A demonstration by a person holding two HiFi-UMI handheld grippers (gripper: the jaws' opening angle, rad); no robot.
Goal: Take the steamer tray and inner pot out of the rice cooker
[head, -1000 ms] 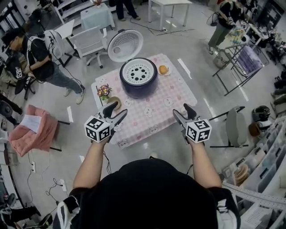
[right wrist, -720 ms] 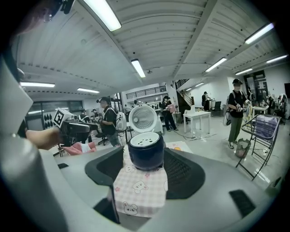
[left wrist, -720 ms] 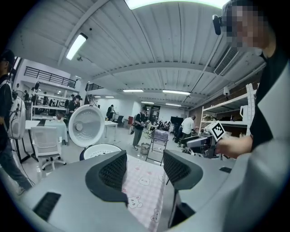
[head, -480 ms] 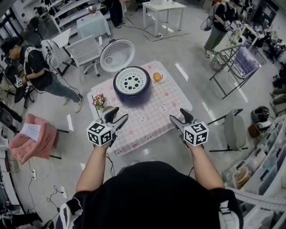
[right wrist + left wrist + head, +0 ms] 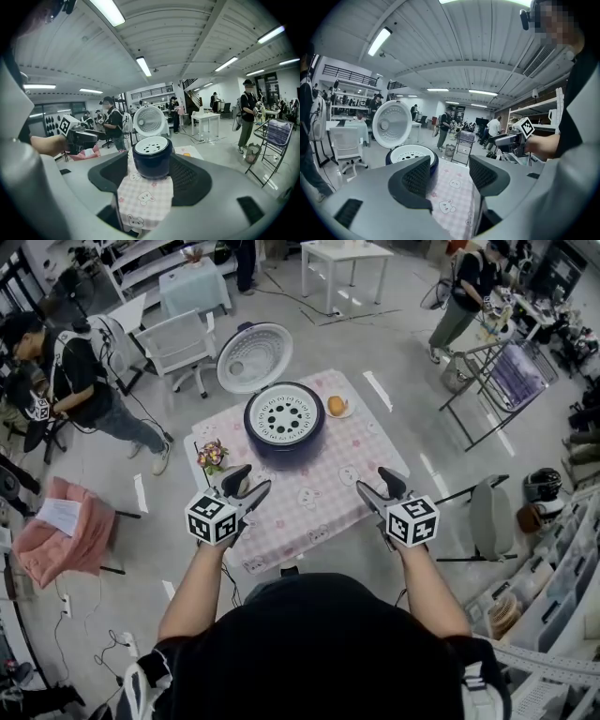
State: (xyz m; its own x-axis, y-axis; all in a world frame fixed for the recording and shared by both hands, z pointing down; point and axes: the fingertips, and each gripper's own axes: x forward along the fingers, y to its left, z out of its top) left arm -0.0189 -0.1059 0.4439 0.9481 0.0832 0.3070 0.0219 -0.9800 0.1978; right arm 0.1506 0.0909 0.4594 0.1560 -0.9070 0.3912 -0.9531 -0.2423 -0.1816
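A dark blue rice cooker (image 5: 284, 425) stands at the far middle of the pink checked table (image 5: 323, 493), its white lid (image 5: 253, 354) swung open behind it. The white perforated steamer tray (image 5: 284, 415) sits in its top; the inner pot is hidden under it. My left gripper (image 5: 247, 486) and right gripper (image 5: 373, 491) hover open over the table's near edge, well short of the cooker, nothing between their fingers. In the left gripper view the cooker (image 5: 411, 157) lies ahead left of the gripper (image 5: 449, 176). The right gripper view shows the cooker (image 5: 151, 159) centred beyond the gripper (image 5: 150, 180).
An orange item on a small plate (image 5: 337, 407) lies right of the cooker. A small flower pot (image 5: 213, 457) stands at the table's left edge. A white chair (image 5: 178, 338) is behind the table, a grey chair (image 5: 487, 512) to the right, and people stand around the room.
Both grippers have stayed open near the table's front edge, drifting only slightly. The head view has shifted a little. The cooker, lid and tray have not moved.
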